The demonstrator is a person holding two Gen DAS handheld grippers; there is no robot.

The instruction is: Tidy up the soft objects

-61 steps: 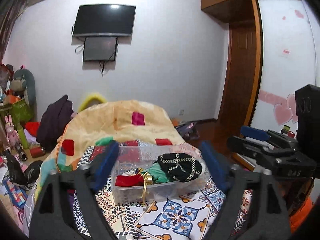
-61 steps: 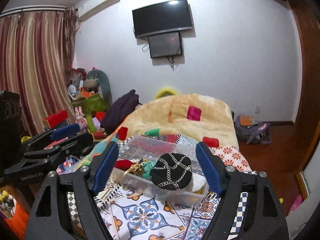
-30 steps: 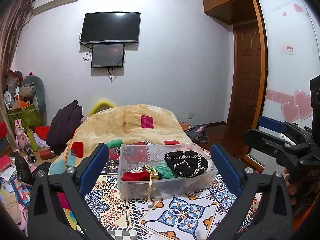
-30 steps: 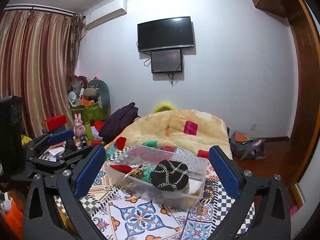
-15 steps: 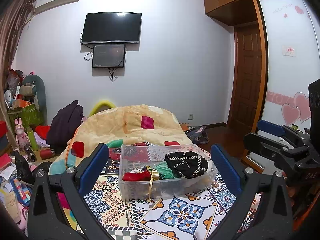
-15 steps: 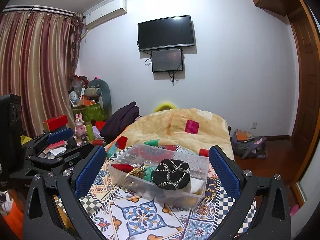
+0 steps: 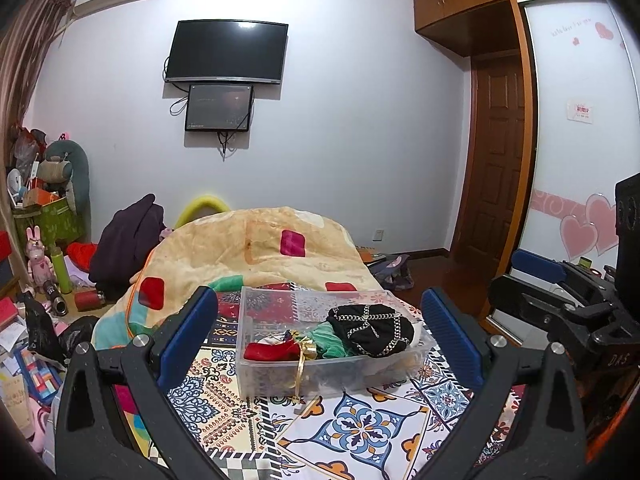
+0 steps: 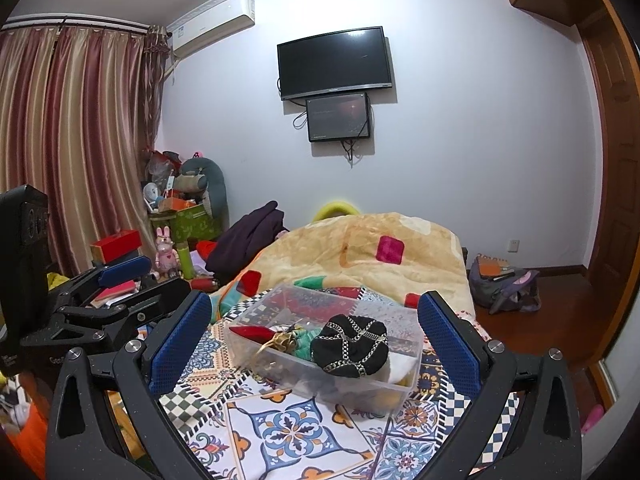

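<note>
The job looks essentially done: a black chain-patterned hat (image 7: 370, 330), green cloth (image 7: 330, 340) and red cloth (image 7: 272, 351) lie in the clear plastic bin (image 7: 280, 380) on the bed (image 7: 360, 432), while the left tool (image 7: 320, 332) and right tool (image 8: 314, 334) hover spread apart and empty.

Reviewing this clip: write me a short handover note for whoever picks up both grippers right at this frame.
Left gripper: open, empty, held back from the clear bin.
Right gripper: open, empty, also short of the bin.
The bin sits on the patterned bedspread. Inside it lie a black chain-pattern piece, a green cloth, a red item and a gold ribbon that hangs over the front wall.
Done: these soft items are in the bin.
Left: I see no loose soft item on the spread near the bin; perhaps tuck the ribbon in.
</note>
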